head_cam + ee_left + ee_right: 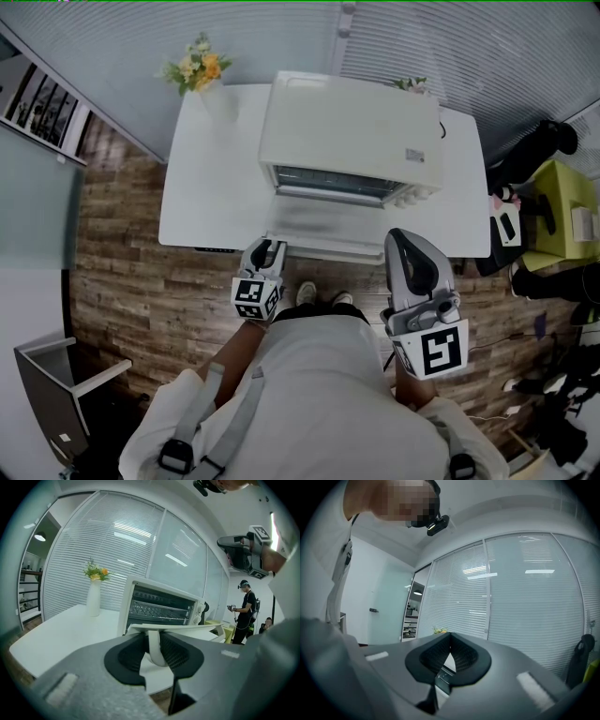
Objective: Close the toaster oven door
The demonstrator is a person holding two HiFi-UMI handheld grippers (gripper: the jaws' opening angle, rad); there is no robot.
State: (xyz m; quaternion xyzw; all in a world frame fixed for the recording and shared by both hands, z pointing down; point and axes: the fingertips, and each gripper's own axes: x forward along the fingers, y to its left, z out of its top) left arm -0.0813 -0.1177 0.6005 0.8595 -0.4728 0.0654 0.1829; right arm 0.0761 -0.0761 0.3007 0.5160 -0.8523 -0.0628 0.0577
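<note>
The toaster oven (352, 131) has a smooth, matt cream shell and a metal wire rack (159, 607). The worktop (206, 197) is smooth matt white. The floor (112, 281) is grained wood plank.

My left gripper (267, 248) is extended forward from my body and tilted slightly downward, with my left forearm (234, 354) stretched out behind it. Its jaws stand apart, with a white handle (156, 654) between the pads. The pads flank the handle without clamping it. My right gripper (401, 236) is held higher, level and pointing forward at my right side. Its jaws are closed tip to tip, with nothing between them.
</note>
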